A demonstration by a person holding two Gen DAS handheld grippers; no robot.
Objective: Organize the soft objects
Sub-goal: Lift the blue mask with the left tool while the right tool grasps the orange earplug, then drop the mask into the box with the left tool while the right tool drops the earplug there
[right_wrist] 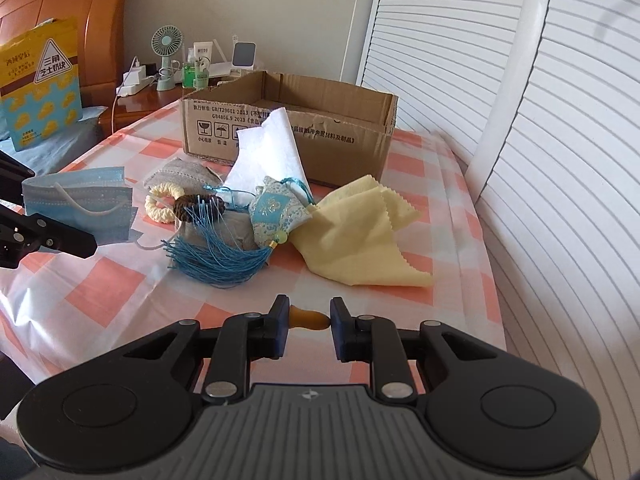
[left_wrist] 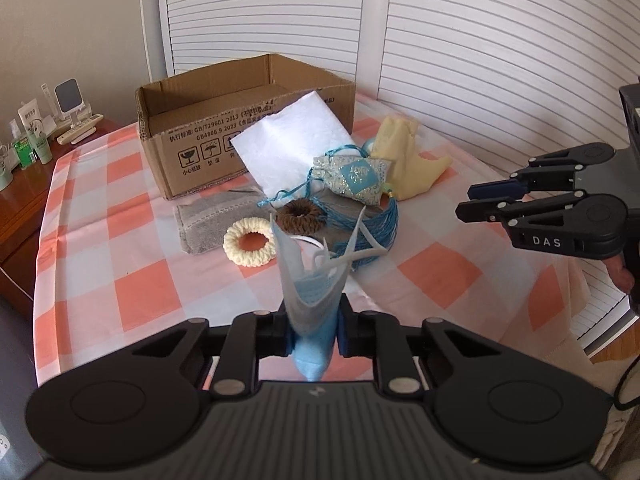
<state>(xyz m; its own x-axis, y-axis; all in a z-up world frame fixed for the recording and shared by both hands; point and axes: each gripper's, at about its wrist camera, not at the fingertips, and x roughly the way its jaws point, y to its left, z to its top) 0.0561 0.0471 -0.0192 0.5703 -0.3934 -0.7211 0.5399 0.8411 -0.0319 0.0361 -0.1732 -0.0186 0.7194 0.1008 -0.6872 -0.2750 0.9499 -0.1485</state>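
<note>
My left gripper (left_wrist: 313, 334) is shut on a blue face mask (left_wrist: 310, 300), held above the checked tablecloth; the mask also shows in the right wrist view (right_wrist: 80, 206). My right gripper (right_wrist: 310, 320) is shut on a small amber rubbery piece (right_wrist: 310, 317); it also shows in the left wrist view (left_wrist: 480, 200) at the right. On the table lies a pile: cream ring (left_wrist: 249, 242), brown ring (left_wrist: 299, 216), blue tassel sachet (left_wrist: 354, 178), yellow cloth (right_wrist: 360, 232), white cloth (left_wrist: 292, 140), grey pouch (left_wrist: 208, 220). An open cardboard box (left_wrist: 188, 148) stands behind.
A wooden nightstand (right_wrist: 152, 100) with a fan, bottles and chargers stands at the far left. White slatted doors (right_wrist: 520, 120) run along the right. A yellow-blue bag (right_wrist: 40, 80) stands by the headboard. The tablecloth (left_wrist: 120, 240) edge drops at the left and near side.
</note>
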